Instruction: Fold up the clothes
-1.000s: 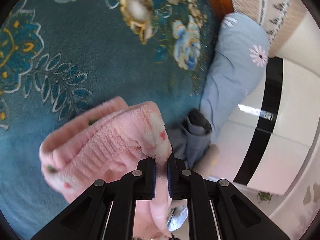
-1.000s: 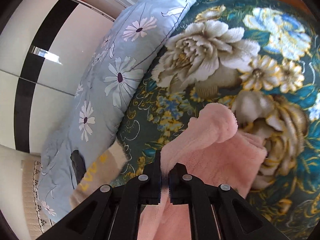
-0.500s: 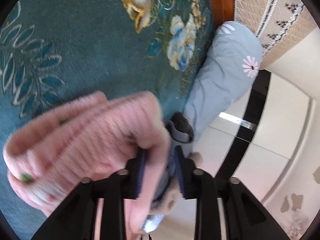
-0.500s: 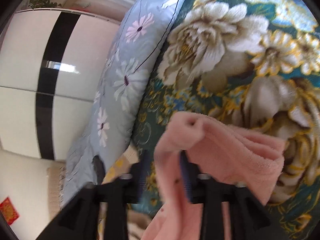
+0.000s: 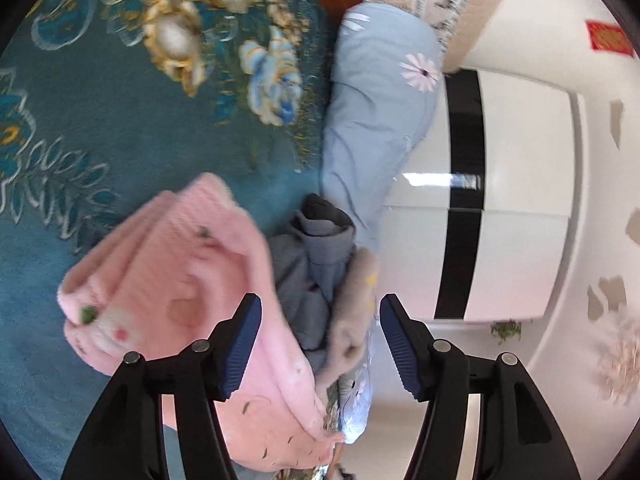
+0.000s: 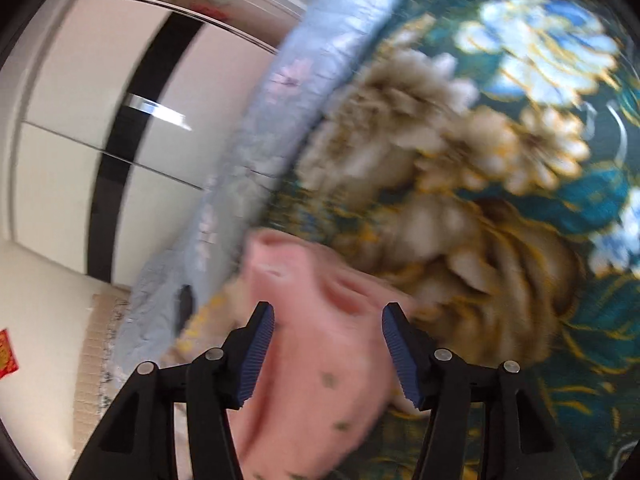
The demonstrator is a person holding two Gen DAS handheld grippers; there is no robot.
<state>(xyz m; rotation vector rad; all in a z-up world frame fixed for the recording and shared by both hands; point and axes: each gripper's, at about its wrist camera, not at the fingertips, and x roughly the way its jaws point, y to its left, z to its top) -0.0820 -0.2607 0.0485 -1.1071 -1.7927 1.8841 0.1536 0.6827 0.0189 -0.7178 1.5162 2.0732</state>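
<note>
A folded pink fleece garment (image 5: 172,280) with small printed spots lies on the teal floral blanket (image 5: 120,100). My left gripper (image 5: 320,340) is open above its right edge, holding nothing. The garment also shows in the right wrist view (image 6: 320,360), blurred, below and between the spread jaws of my right gripper (image 6: 328,352), which is open. A grey garment (image 5: 316,252) and a beige fleece piece (image 5: 356,304) lie bunched just right of the pink one.
A rolled light-blue duvet with daisies (image 5: 380,112) lies along the bed's edge, also in the right wrist view (image 6: 288,128). Beyond it stands a white wardrobe with a black stripe (image 5: 500,200). The blanket (image 6: 520,160) spreads to the right.
Both grippers were shut on the pink garment; both have opened and let it go. It now rests folded on the blanket. Both cameras have moved, and the right view is blurred.
</note>
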